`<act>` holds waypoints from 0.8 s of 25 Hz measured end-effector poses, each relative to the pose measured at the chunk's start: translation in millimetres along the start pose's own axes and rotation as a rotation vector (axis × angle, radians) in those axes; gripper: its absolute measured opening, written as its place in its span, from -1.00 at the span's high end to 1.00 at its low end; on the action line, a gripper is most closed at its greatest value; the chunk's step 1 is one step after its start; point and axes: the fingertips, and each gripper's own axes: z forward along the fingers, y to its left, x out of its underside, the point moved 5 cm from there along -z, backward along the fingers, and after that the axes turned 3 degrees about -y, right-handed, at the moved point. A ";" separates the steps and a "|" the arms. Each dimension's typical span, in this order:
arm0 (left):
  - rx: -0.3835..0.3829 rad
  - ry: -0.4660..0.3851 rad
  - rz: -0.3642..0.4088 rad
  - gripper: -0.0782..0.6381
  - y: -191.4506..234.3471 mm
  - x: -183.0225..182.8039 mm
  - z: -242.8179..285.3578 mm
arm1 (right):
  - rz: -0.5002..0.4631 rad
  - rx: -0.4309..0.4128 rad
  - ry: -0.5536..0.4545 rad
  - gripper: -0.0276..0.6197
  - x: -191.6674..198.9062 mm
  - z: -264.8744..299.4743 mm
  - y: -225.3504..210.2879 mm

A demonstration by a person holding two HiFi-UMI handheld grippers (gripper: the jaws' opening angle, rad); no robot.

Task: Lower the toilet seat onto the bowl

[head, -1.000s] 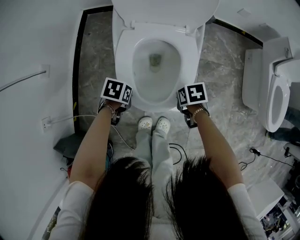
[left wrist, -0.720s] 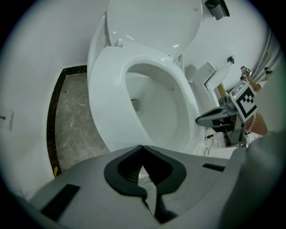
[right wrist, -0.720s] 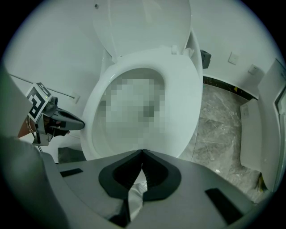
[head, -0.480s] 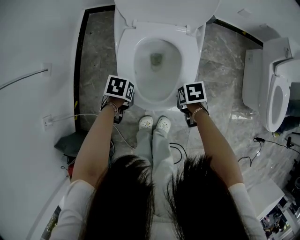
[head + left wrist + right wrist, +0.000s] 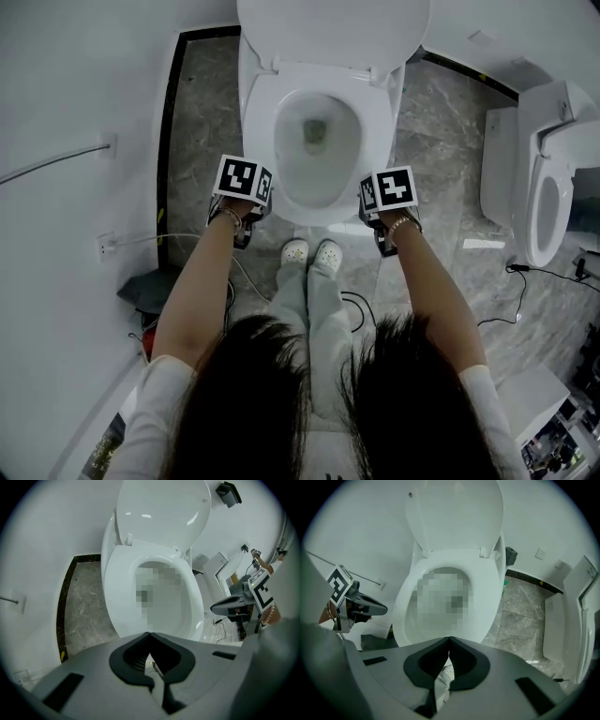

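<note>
The white toilet's seat ring (image 5: 265, 141) lies flat on the bowl (image 5: 317, 192), and the lid (image 5: 333, 33) stands upright behind it. The left gripper view shows the same seat (image 5: 117, 597) and lid (image 5: 161, 513). My left gripper (image 5: 242, 183) hangs at the bowl's front left. My right gripper (image 5: 386, 192) hangs at its front right. Both are shut on nothing, with their tips (image 5: 149, 633) (image 5: 449, 639) short of the front rim and touching nothing. The right gripper view also shows the seat (image 5: 487, 597).
A second toilet (image 5: 548, 197) stands at the right, with a cable (image 5: 539, 274) on the marble floor. At the left are a wall socket (image 5: 106, 247) with a cord and a dark bag (image 5: 150, 291). The person's white shoes (image 5: 309, 251) stand just before the bowl.
Both grippers stay shut in front of the bowl. The head view has drawn back slightly, so the toilet looks a little smaller and further off. The seat and lid have not moved.
</note>
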 end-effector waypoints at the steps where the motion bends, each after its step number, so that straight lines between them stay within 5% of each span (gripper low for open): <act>1: 0.000 -0.009 -0.001 0.76 -1.3 -2.4 -4.9 | 0.000 -0.001 -0.005 0.83 -1.9 -4.8 1.8; 20: -0.004 -0.144 -0.013 0.76 -30.9 -42.5 -97.5 | -0.007 -0.014 -0.140 0.83 -35.3 -101.4 26.4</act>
